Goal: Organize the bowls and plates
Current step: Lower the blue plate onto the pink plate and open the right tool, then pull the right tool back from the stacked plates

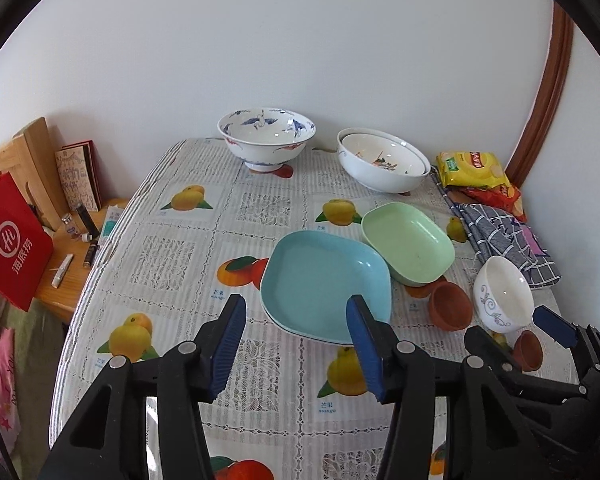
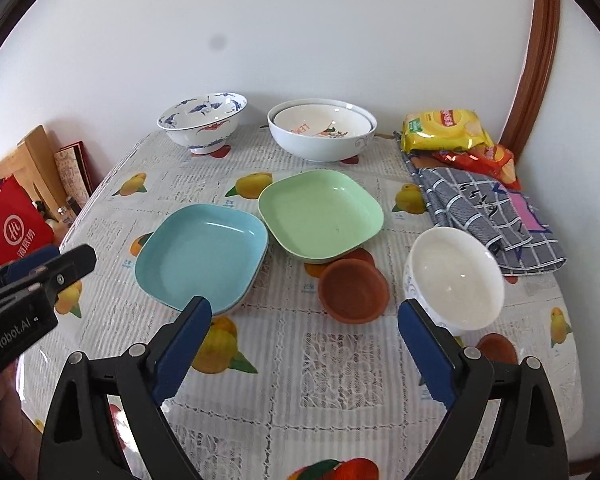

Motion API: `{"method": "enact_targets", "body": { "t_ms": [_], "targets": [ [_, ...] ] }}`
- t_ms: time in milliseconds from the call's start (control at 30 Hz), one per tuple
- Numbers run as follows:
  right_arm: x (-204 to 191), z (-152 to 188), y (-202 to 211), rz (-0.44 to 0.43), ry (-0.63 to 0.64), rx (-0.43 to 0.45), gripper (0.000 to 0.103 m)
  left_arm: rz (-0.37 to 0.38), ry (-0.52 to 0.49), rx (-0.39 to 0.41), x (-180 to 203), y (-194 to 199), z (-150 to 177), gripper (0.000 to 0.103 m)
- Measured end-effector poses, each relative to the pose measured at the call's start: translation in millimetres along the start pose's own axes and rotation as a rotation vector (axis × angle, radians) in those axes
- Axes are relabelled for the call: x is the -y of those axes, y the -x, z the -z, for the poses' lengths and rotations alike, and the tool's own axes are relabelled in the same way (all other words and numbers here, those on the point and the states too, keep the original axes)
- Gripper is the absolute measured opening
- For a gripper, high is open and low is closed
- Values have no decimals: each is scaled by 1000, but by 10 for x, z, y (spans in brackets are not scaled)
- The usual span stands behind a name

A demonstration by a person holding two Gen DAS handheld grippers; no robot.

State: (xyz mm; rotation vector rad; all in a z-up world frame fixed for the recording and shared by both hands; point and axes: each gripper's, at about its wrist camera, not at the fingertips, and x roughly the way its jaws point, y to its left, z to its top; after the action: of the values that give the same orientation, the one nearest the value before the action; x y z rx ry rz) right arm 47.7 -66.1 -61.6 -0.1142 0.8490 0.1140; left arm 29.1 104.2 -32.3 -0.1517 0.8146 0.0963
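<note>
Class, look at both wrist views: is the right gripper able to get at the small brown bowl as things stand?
Probably yes. The right gripper is open and empty, and the small brown bowl lies just ahead between its fingers, with bare tablecloth in between. The green plate overhangs only its far rim.

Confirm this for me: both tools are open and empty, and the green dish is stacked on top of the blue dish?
Not quite. The green dish sits beside the blue dish, not on it, as the right wrist view shows. Both tools, left and right, are open and empty.
</note>
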Motion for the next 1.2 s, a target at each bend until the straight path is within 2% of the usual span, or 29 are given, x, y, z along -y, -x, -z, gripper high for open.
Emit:
{"method": "enact_targets", "body": {
  "t_ms": [100,267,367,467,567,667,800,900,1033,1200],
  "targets": [
    [48,107,184,-5,-15,45,93,13,-20,27,89,143,18,50],
    [264,274,396,-135,-113,62,93,22,-38,42,272,319,115,51],
    [397,344,550,-159,-165,104,93,15,-43,60,370,417,181,51],
    [488,346,662,-198,-158,101,93,5,-26,65,437,478,230,51],
    [578,349,780,-158,-149,129,93,-16,0,81,476,537,254,51],
    [680,334,820,-134,-151,121,93,-11,5,86,516,589,259,51],
    [814,323,792,-150,-167,91,93,-24,-9,89,580,636,255,51],
    [894,327,794,-162,-186,108,93,-31,-27,86,610,642,249,56],
    [929,295,757,-181,-194,110,93,-21,-16,80,615,615,222,57],
    [888,195,701,-153,-160,127,93,-31,-24,75,621,518,136,60]
  ]
}}
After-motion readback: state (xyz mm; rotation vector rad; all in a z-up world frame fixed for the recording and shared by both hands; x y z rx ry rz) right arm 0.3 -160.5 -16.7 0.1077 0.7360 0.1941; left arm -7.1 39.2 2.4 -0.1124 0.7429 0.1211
